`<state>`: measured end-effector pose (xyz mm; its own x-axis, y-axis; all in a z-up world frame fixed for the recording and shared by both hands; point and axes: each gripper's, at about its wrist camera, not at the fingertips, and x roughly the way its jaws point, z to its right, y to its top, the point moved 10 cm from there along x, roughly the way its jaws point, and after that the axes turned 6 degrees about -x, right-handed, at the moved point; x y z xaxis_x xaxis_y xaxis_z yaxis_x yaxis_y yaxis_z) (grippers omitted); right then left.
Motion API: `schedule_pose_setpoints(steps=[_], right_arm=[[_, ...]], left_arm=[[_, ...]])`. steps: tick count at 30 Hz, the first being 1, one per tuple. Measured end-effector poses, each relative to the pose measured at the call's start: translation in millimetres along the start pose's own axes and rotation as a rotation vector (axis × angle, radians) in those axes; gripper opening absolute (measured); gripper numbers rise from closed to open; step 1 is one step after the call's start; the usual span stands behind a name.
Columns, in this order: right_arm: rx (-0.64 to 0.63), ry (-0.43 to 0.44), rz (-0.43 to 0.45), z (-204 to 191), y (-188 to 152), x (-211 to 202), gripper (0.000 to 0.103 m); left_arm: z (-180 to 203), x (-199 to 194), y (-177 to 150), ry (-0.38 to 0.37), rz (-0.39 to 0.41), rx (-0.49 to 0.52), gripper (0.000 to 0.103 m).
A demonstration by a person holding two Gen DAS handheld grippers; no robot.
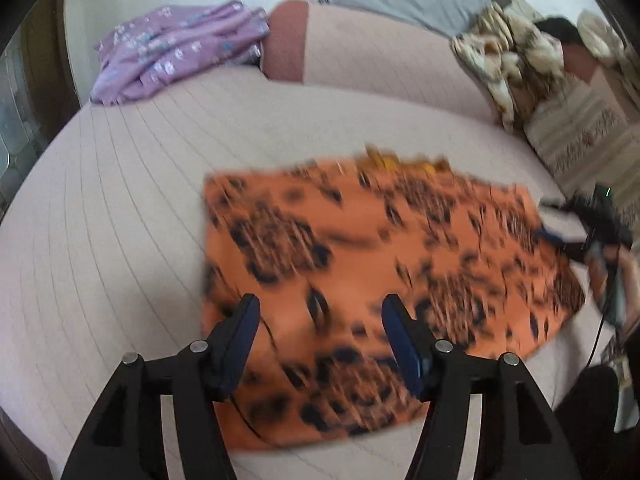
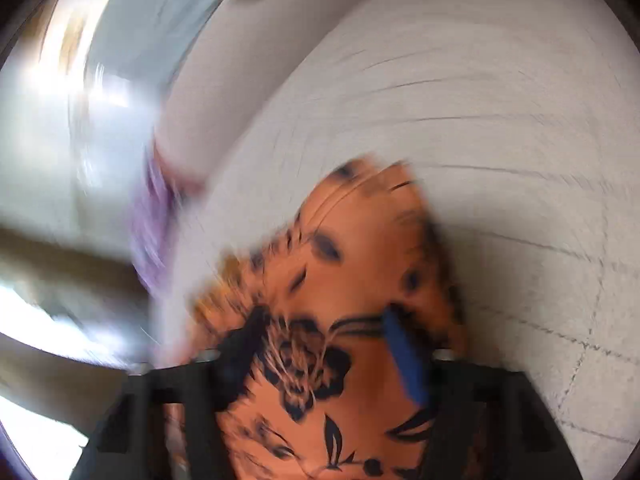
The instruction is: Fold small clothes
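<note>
Left gripper (image 1: 318, 312) has its jaws spread wide and empty, poised over the near edge of the orange floral garment (image 1: 360, 280), and the right gripper (image 2: 324, 320) is just as wide, jaws bracketing the same cloth with nothing pinched. The garment lies flat on the pale quilted bed (image 1: 120, 220), its long axis running left-to-right in the left wrist view. Beyond it, a purple garment (image 1: 176, 48) sits bunched at the far corner.
</note>
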<state>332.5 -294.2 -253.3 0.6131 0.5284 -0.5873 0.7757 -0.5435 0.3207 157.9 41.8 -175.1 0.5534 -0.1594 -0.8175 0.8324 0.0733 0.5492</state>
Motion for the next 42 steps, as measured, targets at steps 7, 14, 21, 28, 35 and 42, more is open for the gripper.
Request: schedule_pose_setpoints(steps=[7, 14, 21, 28, 35, 42], right_arm=[[-0.175, 0.089, -0.014, -63.8, 7.2, -0.8, 0.072], [0.059, -0.003, 0.168, 4.9, 63.9, 3.5, 0.064], [-0.120, 0.109, 0.058, -45.8, -37.3, -49.6, 0.071], [0.001, -0.003, 0.067, 15.5, -119.0, -74.4, 0.057], [-0.073, 0.013, 0.054, -22.2, -150.2, -94.6, 0.076], [0.095, -0.012, 0.071, 8.6, -156.5, -78.0, 0.077]], left_arm=[[19.2, 17.9, -29.5, 0.016, -0.058, 0.018, 0.064], [8.3, 19.6, -37.4, 0.051, -0.068, -0.012, 0.064], [4.3, 14.7, -29.1, 0.063, -0.044, -0.093, 0.065], [5.4, -11.4, -29.8, 0.091, -0.016, -0.102, 0.067], [7.4, -30.9, -23.8, 0.085, 0.034, -0.120, 0.074], [11.1, -41.9, -23.7, 0.089, 0.055, -0.106, 0.074]])
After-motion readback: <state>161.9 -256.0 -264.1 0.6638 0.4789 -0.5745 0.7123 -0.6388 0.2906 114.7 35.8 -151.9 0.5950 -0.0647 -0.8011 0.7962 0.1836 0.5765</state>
